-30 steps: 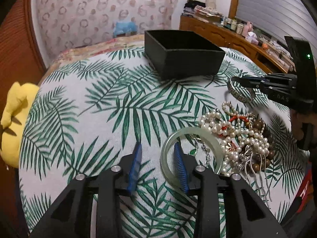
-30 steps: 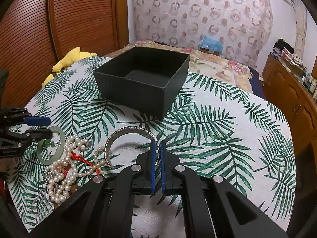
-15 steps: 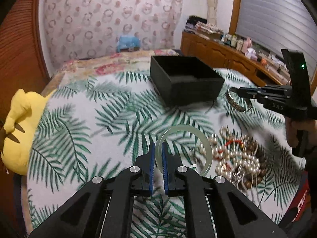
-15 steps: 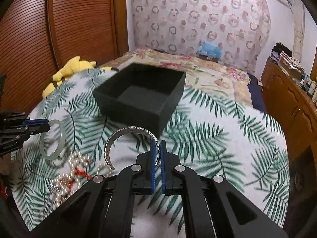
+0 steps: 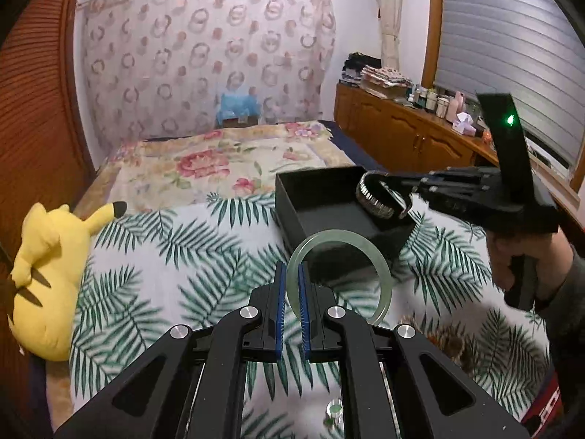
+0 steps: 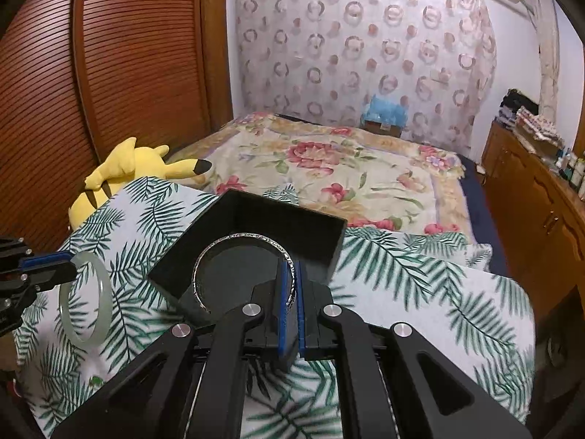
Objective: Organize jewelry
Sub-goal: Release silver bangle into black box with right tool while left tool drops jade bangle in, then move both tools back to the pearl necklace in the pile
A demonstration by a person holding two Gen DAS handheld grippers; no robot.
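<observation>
A pale green jade bangle (image 5: 380,274) hangs in the air, pinched at its left rim by my left gripper (image 5: 292,274), which is shut on it. The same bangle (image 6: 104,294) shows at the left of the right wrist view. My right gripper (image 6: 291,274) is shut on an open silver cuff bracelet (image 6: 234,243) and holds it over the black open box (image 6: 292,216). In the left wrist view that cuff (image 5: 373,199) hovers above the box's (image 5: 310,192) right side. A blurred heap of beads (image 5: 438,333) lies on the leaf-print cloth, low at the right.
A yellow plush toy (image 5: 47,256) lies at the cloth's left edge. A floral bedspread (image 6: 329,168) stretches behind the box. A wooden sideboard (image 5: 402,135) with clutter runs along the right, and a slatted wooden door (image 6: 109,73) stands at the left.
My left gripper shut on the jade bangle and lifted it off the cloth. My right gripper carried the silver cuff up and across to above the black box.
</observation>
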